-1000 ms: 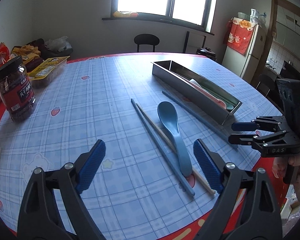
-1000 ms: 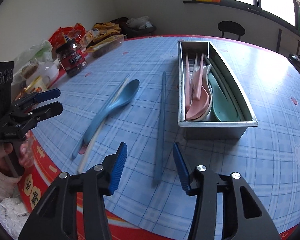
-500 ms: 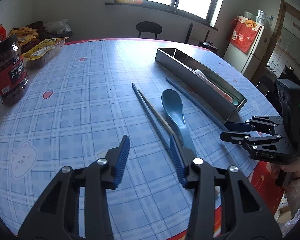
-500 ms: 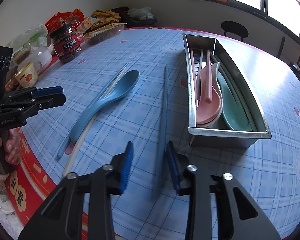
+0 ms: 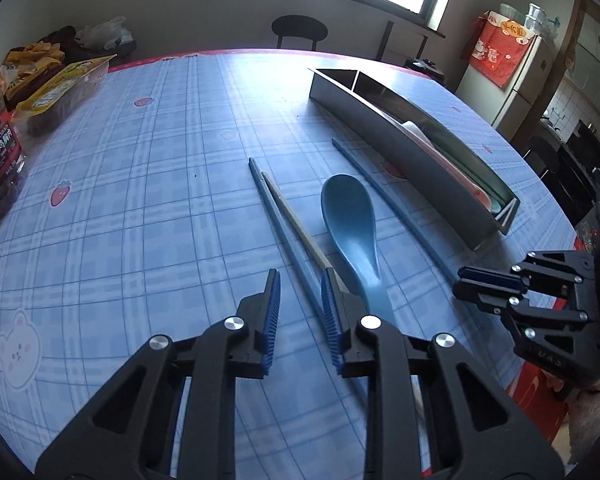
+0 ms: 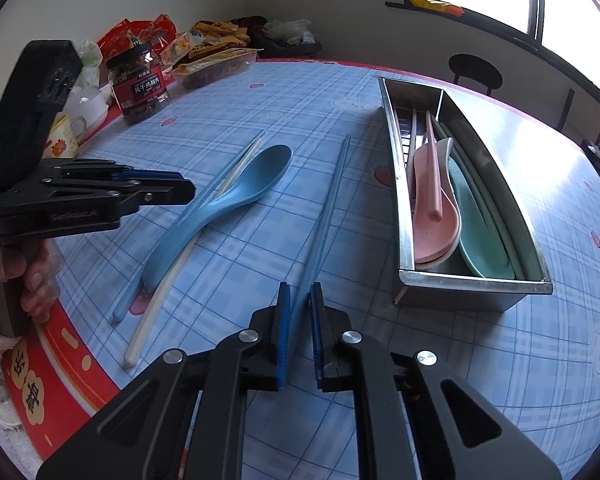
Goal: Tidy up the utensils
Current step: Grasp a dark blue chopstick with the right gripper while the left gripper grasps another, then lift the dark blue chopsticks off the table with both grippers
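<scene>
Blue checked cloth (image 5: 148, 184) covers the round table, whose red rim (image 6: 60, 364) curves close under both grippers. On my left gripper (image 5: 300, 308) the jaws are closing; one blue chopstick (image 5: 280, 224) runs into the gap between them, and I cannot tell whether the pads touch it yet. A pale chopstick (image 5: 296, 224) lies tight against it, its near end under the blue spoon (image 5: 350, 216), which sits just to the right. My right gripper (image 6: 299, 320) has its pads pinched onto the near end of the second blue chopstick (image 6: 328, 200), which lies alone and parallel to the steel tray (image 6: 472, 284). That tray is near the right side of the table and holds a pink spoon (image 6: 432, 200), a green spoon (image 6: 480, 232) and more chopsticks. Between spoon and tray I have an open lane of cloth. Far left, the jar (image 6: 140, 88) and snack packets (image 6: 208, 56) crowd the edge, well apart from the utensils.
</scene>
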`<state>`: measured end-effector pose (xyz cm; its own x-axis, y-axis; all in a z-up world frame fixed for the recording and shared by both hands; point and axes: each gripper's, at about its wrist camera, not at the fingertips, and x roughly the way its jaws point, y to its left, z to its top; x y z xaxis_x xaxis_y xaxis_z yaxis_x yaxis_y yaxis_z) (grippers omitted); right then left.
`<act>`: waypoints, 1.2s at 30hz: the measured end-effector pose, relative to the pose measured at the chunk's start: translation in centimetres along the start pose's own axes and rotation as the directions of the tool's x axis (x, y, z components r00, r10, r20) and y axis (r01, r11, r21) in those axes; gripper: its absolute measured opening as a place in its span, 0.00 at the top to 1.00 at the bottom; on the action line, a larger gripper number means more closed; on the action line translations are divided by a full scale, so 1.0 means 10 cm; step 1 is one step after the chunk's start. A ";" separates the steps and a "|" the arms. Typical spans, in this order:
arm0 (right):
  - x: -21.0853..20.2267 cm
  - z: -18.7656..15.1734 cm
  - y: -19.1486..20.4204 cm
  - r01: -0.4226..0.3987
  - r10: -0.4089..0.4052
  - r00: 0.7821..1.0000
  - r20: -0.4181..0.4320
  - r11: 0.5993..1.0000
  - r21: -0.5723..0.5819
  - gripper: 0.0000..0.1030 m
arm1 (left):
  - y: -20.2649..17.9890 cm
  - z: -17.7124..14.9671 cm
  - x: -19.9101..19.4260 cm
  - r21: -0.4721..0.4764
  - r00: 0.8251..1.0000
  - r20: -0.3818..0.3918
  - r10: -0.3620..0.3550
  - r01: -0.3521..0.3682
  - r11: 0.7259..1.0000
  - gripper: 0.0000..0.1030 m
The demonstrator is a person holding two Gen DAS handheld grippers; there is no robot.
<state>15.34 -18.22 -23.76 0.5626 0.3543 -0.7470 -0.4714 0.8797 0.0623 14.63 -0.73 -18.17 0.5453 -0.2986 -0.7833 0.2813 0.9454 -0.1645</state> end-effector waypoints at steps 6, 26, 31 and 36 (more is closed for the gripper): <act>0.01 0.01 -0.05 -0.027 0.027 1.000 0.002 0.999 0.026 0.90 | -0.09 0.00 0.09 0.033 0.999 -0.008 0.051 -0.051 0.998 0.77; 0.06 0.07 0.08 0.058 -0.058 0.998 -0.020 0.998 -0.003 0.89 | 0.12 -0.24 -0.10 0.075 0.997 -0.007 0.081 -0.080 0.994 0.88; 0.14 0.16 0.14 0.113 -0.113 0.993 -0.028 0.993 0.015 0.85 | 0.10 -0.27 -0.11 0.078 0.996 0.010 0.090 -0.091 0.993 0.88; 0.22 0.21 0.17 0.161 -0.161 0.987 -0.009 0.987 0.028 0.81 | 0.09 -0.27 -0.12 0.082 0.995 0.014 0.095 -0.096 0.992 0.88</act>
<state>17.20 -15.23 -23.87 0.6246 0.2054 -0.7534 -0.3558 0.9337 -0.0404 12.07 0.82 -19.01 0.5803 -0.2091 -0.7871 0.2914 0.9558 -0.0391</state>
